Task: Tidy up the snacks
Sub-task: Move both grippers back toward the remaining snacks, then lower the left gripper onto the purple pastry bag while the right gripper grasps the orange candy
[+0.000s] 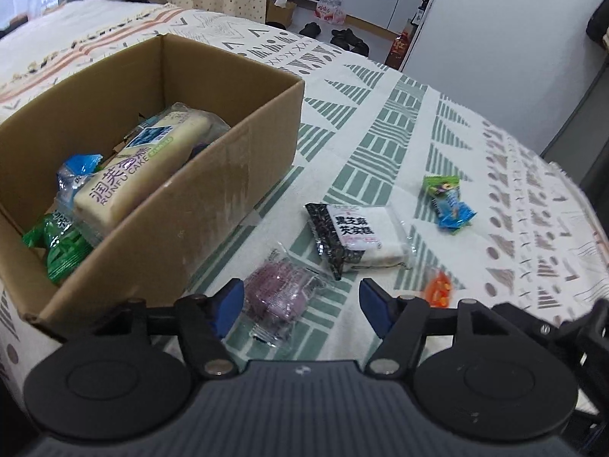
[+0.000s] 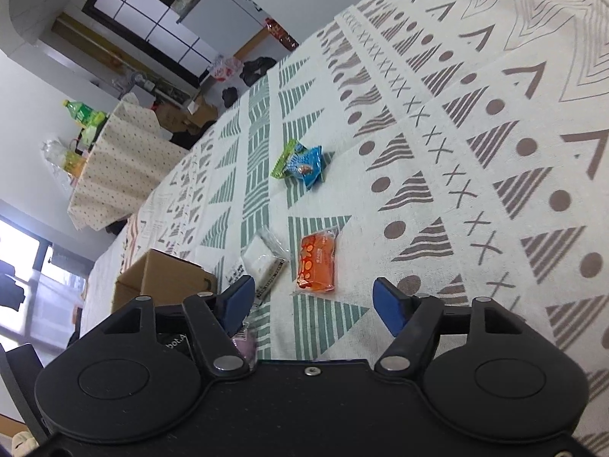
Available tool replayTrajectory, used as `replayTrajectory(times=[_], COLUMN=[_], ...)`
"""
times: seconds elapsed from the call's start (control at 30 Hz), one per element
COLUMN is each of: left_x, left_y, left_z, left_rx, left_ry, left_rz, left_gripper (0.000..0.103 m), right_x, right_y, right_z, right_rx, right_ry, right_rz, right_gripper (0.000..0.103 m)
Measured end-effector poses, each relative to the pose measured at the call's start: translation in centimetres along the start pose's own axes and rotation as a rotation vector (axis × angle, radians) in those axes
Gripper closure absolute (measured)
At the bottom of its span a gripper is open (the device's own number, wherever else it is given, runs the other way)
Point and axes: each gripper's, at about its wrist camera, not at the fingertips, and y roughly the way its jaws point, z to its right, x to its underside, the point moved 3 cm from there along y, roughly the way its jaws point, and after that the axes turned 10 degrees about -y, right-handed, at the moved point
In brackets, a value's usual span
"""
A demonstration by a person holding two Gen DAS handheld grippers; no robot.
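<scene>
1. Nearest, on the patterned desk (image 1: 380, 122): left gripper (image 1: 300, 306), jaws spread, straddling the purple snack pack (image 1: 279, 297), seemingly lined up for pickup.
2. Right gripper (image 2: 310, 301), jaws spread, empty, aimed at the orange packet (image 2: 318, 262).
3. Beyond: black-and-white cake pack (image 1: 357, 234); green-blue sweets (image 1: 447, 200), loose, unsorted.
4. Far left: cardboard box (image 1: 213, 190), already holding snacks, evidently the collection point.

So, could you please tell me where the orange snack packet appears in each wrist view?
Left wrist: orange snack packet, lower right, just beyond the right fingertip, partly hidden.
Right wrist: orange snack packet, centre, beyond the open jaws.
Shared landmark: blue-and-green candy wrappers, farther along the tablecloth.
</scene>
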Motion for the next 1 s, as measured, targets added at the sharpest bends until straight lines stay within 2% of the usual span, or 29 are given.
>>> replayTrajectory(times=[0.3, 0.47, 0.53, 0.63, 0.7, 0.77, 1.0], left_x=[-0.2, -0.1, 0.0, -0.1, -0.2, -0.3, -0.5], left_y=[1.8, 1.9, 1.8, 1.9, 1.8, 1.6, 0.4], left_z=[-0.7, -1.2, -1.2, -1.4, -1.5, -1.7, -1.9], left_rx=[-0.017, -0.005, -0.007, 0.0, 0.007, 0.017, 0.048], left_ry=[-0.024, -0.051, -0.049, -0.055, -0.066, -0.085, -0.114], left_rz=[-0.001, -0.009, -0.008, -0.01, -0.012, -0.02, -0.039], left_gripper=[0.036, 0.044, 0.05, 0.056, 0.059, 0.061, 0.068], right_x=[-1.2, -1.2, -1.2, -1.1, -1.0, -0.9, -0.6], right_y=[3.5, 5.1, 5.7, 6.6, 6.7, 6.6, 5.4], right_z=[-0.7, -1.4, -1.8, -1.9, -1.9, -1.9, -2.8], right_rx=[0.016, 0.028, 0.049, 0.067, 0.076, 0.08, 0.057], right_ry=[-0.051, -0.092, -0.12, -0.15, -0.16, -0.171, -0.198], right_rz=[-0.041, -0.061, -0.066, -0.083, -0.09, -0.097, -0.088], right_gripper=[0.042, 0.044, 0.048, 0.06, 0.072, 0.077, 0.081])
